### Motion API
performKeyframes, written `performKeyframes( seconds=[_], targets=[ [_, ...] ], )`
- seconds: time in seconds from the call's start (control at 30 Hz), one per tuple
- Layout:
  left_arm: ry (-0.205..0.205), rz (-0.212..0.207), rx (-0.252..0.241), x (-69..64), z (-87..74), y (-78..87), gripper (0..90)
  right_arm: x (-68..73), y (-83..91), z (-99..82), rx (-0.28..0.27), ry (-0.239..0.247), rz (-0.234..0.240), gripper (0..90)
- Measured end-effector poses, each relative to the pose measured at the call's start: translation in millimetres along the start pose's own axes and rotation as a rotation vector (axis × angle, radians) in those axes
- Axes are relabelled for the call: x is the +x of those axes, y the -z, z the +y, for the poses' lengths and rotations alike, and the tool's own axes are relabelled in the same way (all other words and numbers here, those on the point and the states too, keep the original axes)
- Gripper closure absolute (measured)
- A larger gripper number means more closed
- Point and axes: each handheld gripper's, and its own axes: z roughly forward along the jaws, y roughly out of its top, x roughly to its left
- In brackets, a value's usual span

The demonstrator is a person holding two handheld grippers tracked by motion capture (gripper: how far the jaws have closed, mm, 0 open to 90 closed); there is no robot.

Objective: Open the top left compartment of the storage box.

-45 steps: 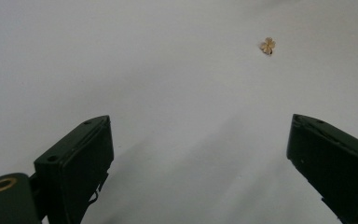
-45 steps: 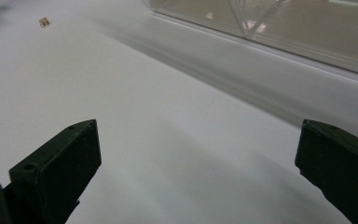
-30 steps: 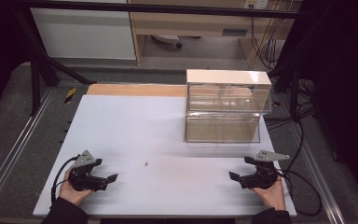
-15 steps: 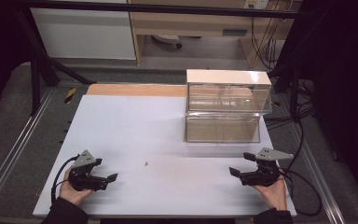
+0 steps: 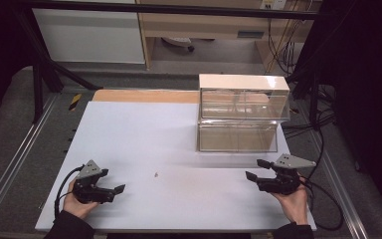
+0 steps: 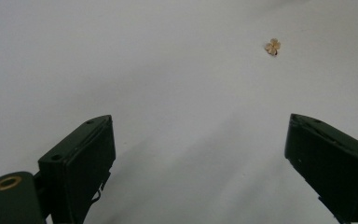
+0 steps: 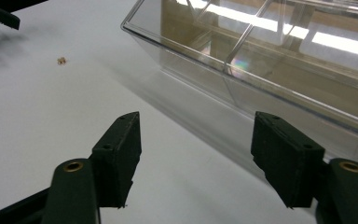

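A tiny tan clover-shaped piece (image 5: 156, 175) lies on the white table (image 5: 139, 134), also seen in the left gripper view (image 6: 272, 46) and the right gripper view (image 7: 61, 60). My left gripper (image 5: 112, 181) rests near the front left edge, open, nothing between its jaws (image 6: 198, 158). My right gripper (image 5: 256, 169) sits at the front right, open and empty (image 7: 196, 154), pointing left. A clear plastic drawer box (image 5: 241, 112) stands at the back right; its front wall (image 7: 270, 70) is close beyond my right jaws.
A bare wooden strip (image 5: 144, 95) runs along the table's far edge. Metal rails (image 5: 10, 169) flank the table. Cables (image 5: 323, 149) hang at the right. A cabinet (image 5: 89, 30) and desk stand beyond.
The right gripper has shifted slightly toward the far side. The left gripper has not moved.
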Motion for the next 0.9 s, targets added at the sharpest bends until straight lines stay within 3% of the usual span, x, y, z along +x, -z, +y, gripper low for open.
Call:
performKeyframes(
  seconds=[0.33,0.9],
  targets=[
    [-0.003,0.006,-0.001,0.3,0.6,0.2,8.5,2.4,-1.1,14.1,-0.027,0.032,-0.027,51.5],
    [-0.008,0.007,0.003,-0.4,0.6,-0.5,8.6,-5.7,-0.3,43.4,-0.095,0.023,-0.090,77.5]
  ],
)
